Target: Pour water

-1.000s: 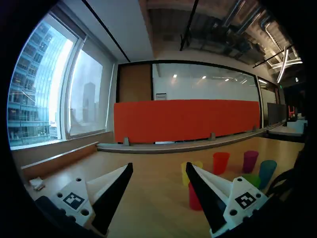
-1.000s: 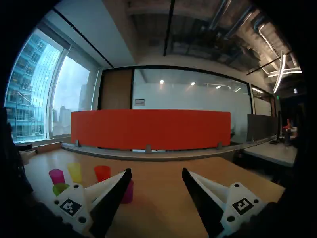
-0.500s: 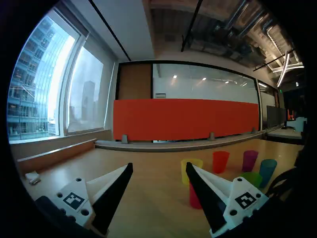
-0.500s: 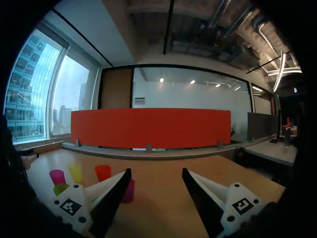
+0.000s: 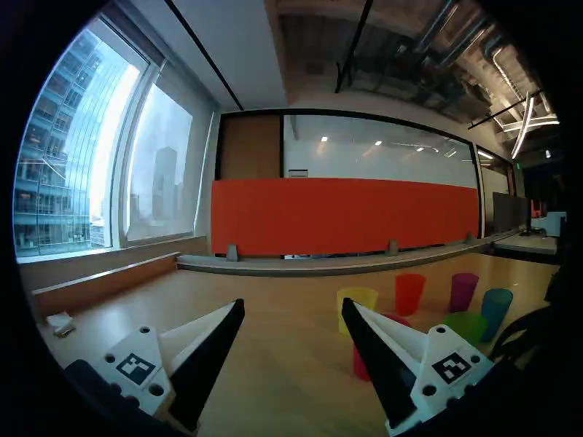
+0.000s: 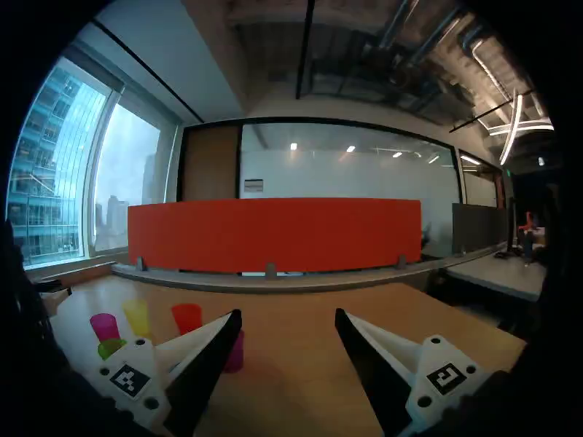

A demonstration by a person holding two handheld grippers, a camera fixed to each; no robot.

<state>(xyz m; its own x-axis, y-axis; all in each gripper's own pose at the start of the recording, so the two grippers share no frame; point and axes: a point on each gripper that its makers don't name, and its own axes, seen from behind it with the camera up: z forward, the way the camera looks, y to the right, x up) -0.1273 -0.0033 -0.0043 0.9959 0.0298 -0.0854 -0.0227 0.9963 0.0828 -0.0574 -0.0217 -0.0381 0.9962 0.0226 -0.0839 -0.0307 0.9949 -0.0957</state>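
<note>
Jaws gape wide and empty on left gripper [image 5: 291,304] and right gripper [image 6: 286,315], over a wooden table [image 5: 291,379]. A cluster of coloured cups [image 5: 409,293] stands ahead and right of the left gripper, ahead and left of the right gripper.

We hold our left gripper [image 5: 291,320] level and pointing straight ahead, its two fingers spread wide with nothing between them. Our right gripper [image 6: 288,328] sits likewise, fingers parted and empty.
</note>
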